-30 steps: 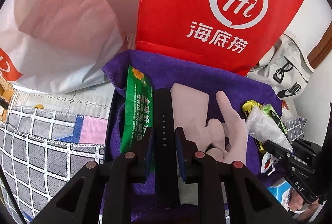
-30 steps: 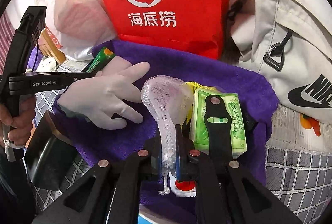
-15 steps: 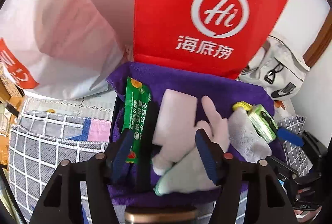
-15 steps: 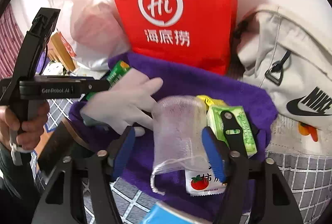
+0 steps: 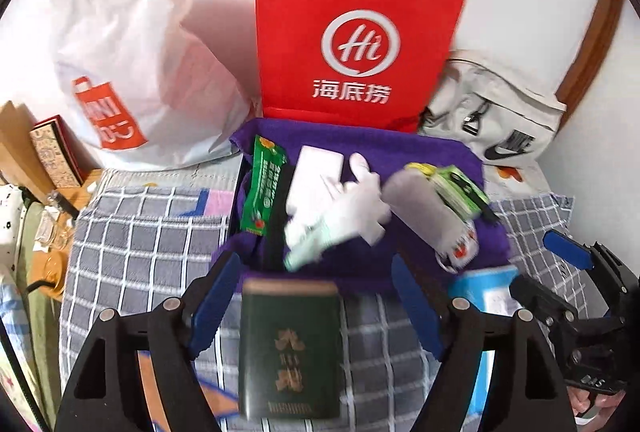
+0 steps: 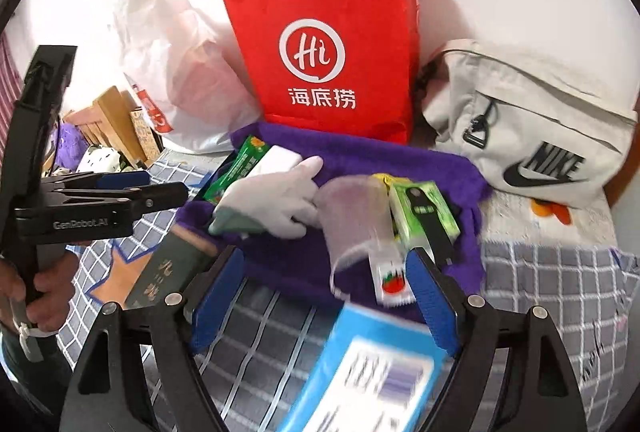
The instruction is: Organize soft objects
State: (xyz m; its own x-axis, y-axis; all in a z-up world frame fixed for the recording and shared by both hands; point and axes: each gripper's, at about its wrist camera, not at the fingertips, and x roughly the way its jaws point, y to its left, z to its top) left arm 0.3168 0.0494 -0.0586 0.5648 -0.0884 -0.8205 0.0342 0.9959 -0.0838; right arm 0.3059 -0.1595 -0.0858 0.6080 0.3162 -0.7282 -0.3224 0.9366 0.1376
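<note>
Right wrist view gives us the clearest look: the white glove (image 6: 276,200) lies across the middle of the purple towel (image 6: 400,160), fingers pointing toward the towel's right half, and the mesh pouch (image 6: 356,220) slumps just beside it, leaning on the green tissue pack (image 6: 424,216) near the right edge. We have the right gripper (image 6: 324,296) with its jaws opening, nothing between the blue pads but checked bedding, and the left gripper (image 5: 316,304) is opening too, its jaws framing only a dark green tin (image 5: 290,348) that lies below them, untouched as far as we can tell

What could go wrong? The pouch is limp and tilted toward the towel's near edge; we reckon a brush from a finger would tip it off onto the checked blanket (image 6: 560,292). The glove overlaps the white flat pack (image 5: 318,168) and sits against the green sachet (image 5: 262,188), so a careless pinch could drag those along. A sauce packet (image 6: 390,276) hangs at the near edge, and the blue box (image 6: 372,364) sits right under our right jaws, easy to knock

Room: the far edge is walled by the red paper bag (image 6: 328,44), the right corner crowded by the grey Nike bag (image 6: 532,136), the left by the white plastic bag (image 5: 120,52). Open approach is from the near edge only, and both grippers share it, close together
</note>
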